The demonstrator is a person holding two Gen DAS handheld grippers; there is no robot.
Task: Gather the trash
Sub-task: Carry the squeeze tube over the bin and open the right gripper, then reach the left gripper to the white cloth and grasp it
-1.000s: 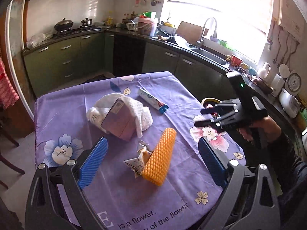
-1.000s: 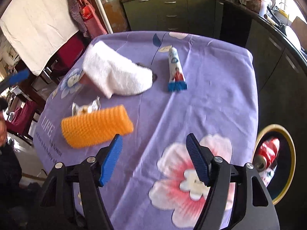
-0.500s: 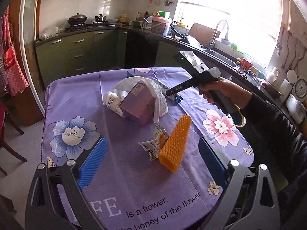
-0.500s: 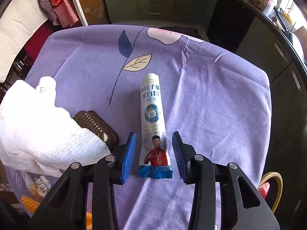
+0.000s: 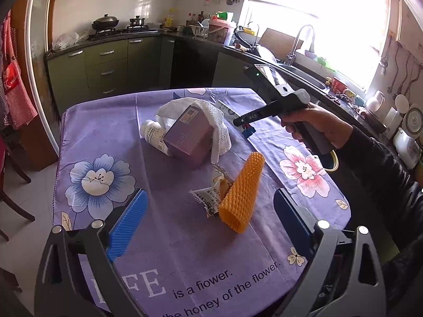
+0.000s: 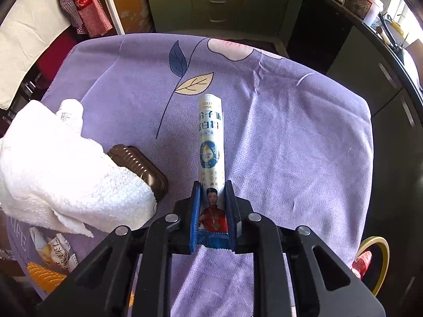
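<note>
Right claw (image 6: 213, 218): pads closed on the blue end of the sachet (image 6: 211, 145). Sachet runs straight ahead from the claw, white end farthest out, over the purple tabletop (image 6: 290, 137). Whether it is lifted or lying on the cloth: cannot tell.

Left of the right claw: white towel (image 6: 60, 179), touching a brown ribbed tray (image 6: 137, 163) partly under it. Lower left of the claw: crumpled wrapper (image 6: 54, 253) and an orange mesh sleeve (image 6: 43, 277). Lower right, past the tabletop edge: yellow-rimmed bin (image 6: 375, 256) with a red item inside.

Left claw (image 5: 211, 222): wide, holding nothing, above the near side of the tabletop. Just ahead, between its pads: the mesh sleeve (image 5: 242, 192), touching the wrapper (image 5: 208, 198). Farther ahead: purple box (image 5: 189, 137) under the towel (image 5: 211, 124), white bottle (image 5: 153, 134) against its left side.
</note>
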